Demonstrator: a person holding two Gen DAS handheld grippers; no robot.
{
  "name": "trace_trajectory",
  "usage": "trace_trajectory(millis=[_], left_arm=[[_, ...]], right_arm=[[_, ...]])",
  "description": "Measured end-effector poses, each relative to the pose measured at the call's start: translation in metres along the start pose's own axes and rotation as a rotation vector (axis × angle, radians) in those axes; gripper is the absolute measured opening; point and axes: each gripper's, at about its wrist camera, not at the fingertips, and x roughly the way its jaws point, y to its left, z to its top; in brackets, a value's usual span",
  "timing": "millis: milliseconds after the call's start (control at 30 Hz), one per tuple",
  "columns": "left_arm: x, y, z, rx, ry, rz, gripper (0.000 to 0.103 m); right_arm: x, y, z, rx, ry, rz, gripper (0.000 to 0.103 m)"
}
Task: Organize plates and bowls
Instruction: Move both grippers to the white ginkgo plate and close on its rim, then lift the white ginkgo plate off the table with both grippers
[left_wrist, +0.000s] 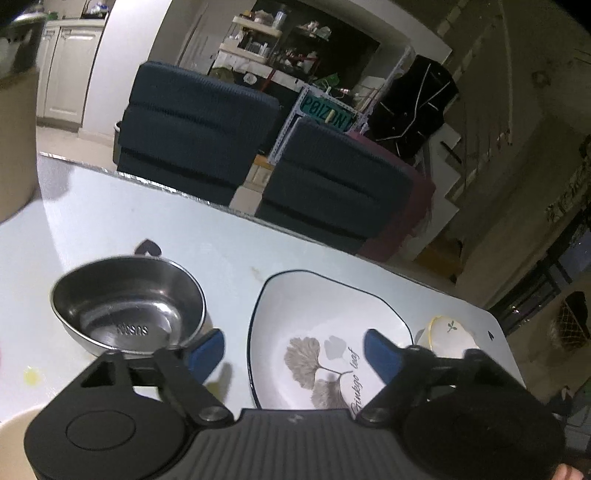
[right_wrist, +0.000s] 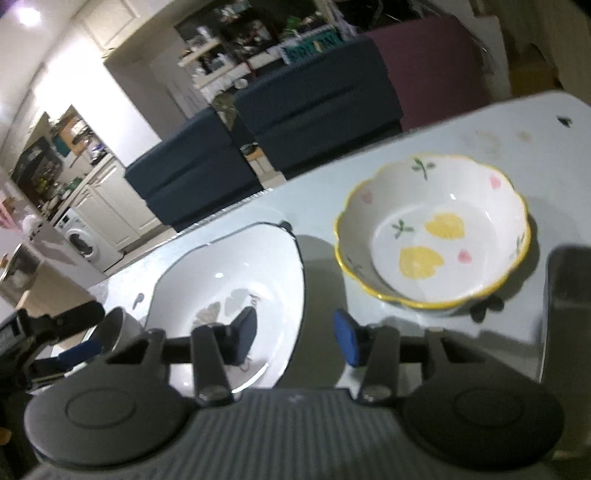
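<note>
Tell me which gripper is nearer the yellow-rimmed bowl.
Right. The right gripper sits just beside the yellow-rimmed bowl, over the plate's edge; the left gripper is across the plate, by the steel bowl.

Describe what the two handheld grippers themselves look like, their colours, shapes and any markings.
Both match. The left gripper has a grey ribbed body flanked by two round black housings with raised discs, and black angular linkage arms pinned with silver rivets. Its fingers end in blue pads. The right gripper repeats this build, with blue pads. No cables, sleeves or lettering show; a tiny pale mark sits on each ribbed body.

Left gripper (left_wrist: 293, 349) parted over white plate (left_wrist: 332, 321) (leaf print), steel bowl (left_wrist: 127, 302) beside, pale table (left_wrist: 184, 236)
</note>
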Motion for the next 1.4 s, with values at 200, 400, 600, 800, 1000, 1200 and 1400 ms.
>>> trace_trajectory(millis=[200, 400, 600, 800, 1000, 1200, 1400], left_arm=[[0.010, 0.003, -0.005, 0.056, 0.045, 0.013, 0.051], [0.017, 0.002, -0.006, 0.079, 0.063, 0.034, 0.037], [0.023, -0.001, -0.008, 0.126, 0.074, 0.077, 0.014], [0.018, -0.002, -0.004, 0.168, 0.033, 0.154, 0.012], [0.028, -0.001, -0.009, 0.184, 0.086, 0.178, 0.013], [0.028, -0.006, -0.013, 0.238, 0.096, 0.192, 0.012], [0.017, -0.007, -0.017, 0.266, 0.180, 0.172, 0.012]], right_arm=[[0.005, 0.002, -0.002, -0.021, -0.003, -0.017, 0.021], [0.015, 0.002, 0.001, -0.031, 0.018, -0.031, 0.011], [0.017, 0.007, -0.001, -0.075, 0.024, -0.043, 0.010], [0.018, 0.009, -0.001, -0.095, 0.022, -0.049, 0.010], [0.019, 0.010, -0.003, -0.100, 0.023, -0.051, 0.010], [0.021, 0.009, -0.002, -0.116, 0.035, -0.047, 0.010], [0.019, 0.018, -0.004, -0.230, 0.073, -0.068, 0.011]])
